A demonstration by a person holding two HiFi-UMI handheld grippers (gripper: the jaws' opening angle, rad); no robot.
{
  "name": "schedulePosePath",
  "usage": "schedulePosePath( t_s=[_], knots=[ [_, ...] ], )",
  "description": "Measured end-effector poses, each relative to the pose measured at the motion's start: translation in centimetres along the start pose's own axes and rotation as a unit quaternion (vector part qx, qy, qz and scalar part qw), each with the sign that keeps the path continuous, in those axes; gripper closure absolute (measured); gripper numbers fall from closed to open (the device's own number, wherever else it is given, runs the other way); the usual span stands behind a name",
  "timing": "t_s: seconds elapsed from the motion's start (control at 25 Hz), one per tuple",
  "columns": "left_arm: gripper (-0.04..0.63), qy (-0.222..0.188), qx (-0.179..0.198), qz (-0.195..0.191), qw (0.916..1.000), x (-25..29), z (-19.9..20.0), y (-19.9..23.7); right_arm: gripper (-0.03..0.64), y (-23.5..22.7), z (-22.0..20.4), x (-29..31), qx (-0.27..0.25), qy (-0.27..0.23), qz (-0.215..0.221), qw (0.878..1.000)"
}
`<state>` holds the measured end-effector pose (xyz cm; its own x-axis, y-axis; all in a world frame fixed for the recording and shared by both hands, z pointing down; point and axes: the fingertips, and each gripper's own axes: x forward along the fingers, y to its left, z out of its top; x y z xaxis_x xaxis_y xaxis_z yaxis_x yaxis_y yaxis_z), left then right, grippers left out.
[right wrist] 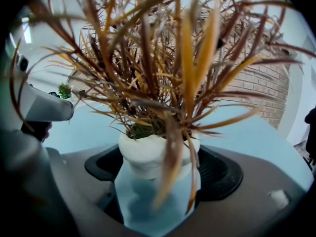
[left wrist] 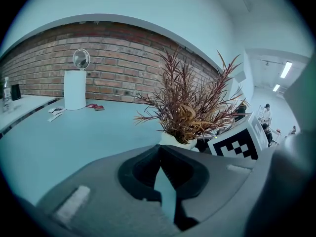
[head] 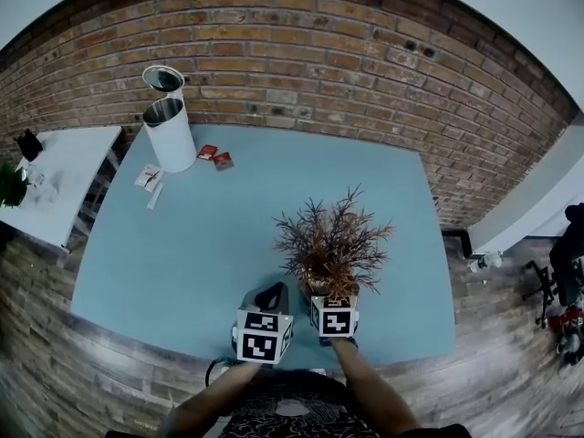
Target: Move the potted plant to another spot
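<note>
The potted plant (head: 330, 245), with reddish-brown spiky leaves in a small white pot (right wrist: 153, 154), stands near the front right of the teal table (head: 210, 235). My right gripper (right wrist: 157, 174) has a jaw against each side of the pot's neck and is shut on it. In the head view the right gripper (head: 330, 295) sits just below the foliage, which hides the pot. My left gripper (head: 272, 290) hovers just left of the plant, its jaws meeting at the tips with nothing between them. The left gripper view shows that gripper (left wrist: 159, 149) with the plant (left wrist: 190, 112) to its right.
A white bin (head: 169, 133) with its lid up stands at the table's far left, beside red packets (head: 215, 156) and papers (head: 149, 178). A white side table (head: 64, 167) with a small green plant (head: 11, 185) is at the left. A brick wall lies behind.
</note>
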<state>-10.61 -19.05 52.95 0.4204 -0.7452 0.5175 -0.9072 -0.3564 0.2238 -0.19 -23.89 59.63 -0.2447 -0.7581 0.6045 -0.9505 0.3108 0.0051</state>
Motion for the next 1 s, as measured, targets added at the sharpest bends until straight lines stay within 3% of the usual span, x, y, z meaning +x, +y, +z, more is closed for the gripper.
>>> schedulePosePath(
  t_s=[1.0],
  knots=[
    [0.595, 0.0, -0.017, 0.027, 0.9995, -2.9, -1.2, 5.4, 0.153, 7.0, 1.0, 1.0, -0.021, -0.002, 0.034, 0.999]
  ],
)
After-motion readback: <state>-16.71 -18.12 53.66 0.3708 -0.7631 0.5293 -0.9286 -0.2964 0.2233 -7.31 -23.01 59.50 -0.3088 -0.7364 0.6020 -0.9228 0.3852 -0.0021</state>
